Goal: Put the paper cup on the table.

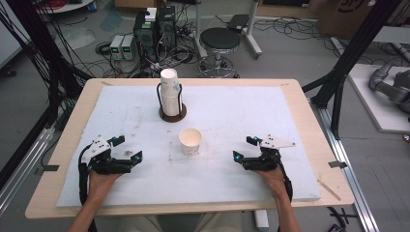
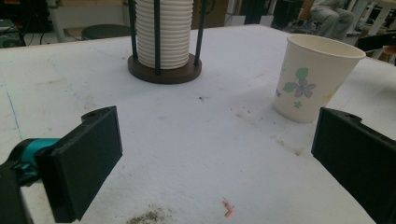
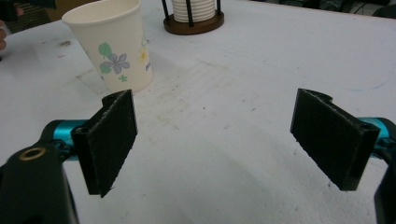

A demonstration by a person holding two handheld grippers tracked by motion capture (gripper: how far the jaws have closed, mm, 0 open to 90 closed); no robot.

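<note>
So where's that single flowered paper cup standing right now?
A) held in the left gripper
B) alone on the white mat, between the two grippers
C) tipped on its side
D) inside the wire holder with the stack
B: the paper cup stands upright on the white mat, apart from the holder's cup stack and both open grippers.

We see a light wooden table (image 1: 312, 140) with rounded corners, its top almost wholly covered by a white foam sheet (image 1: 232, 111) that leaves a strip of bare wood on every side. The sheet is scuffed and speckled with dark marks, thickest near its middle. On it, toward the far edge and left of centre, stands a round dark-brown holder base (image 1: 172, 115) with thin black upright rods, carrying a tall stack of white paper cups (image 1: 169, 92). Nearer us, just right of that holder, a single paper cup (image 1: 190, 140) with a flower print stands upright and open-mouthed, apart from the stack.
</note>
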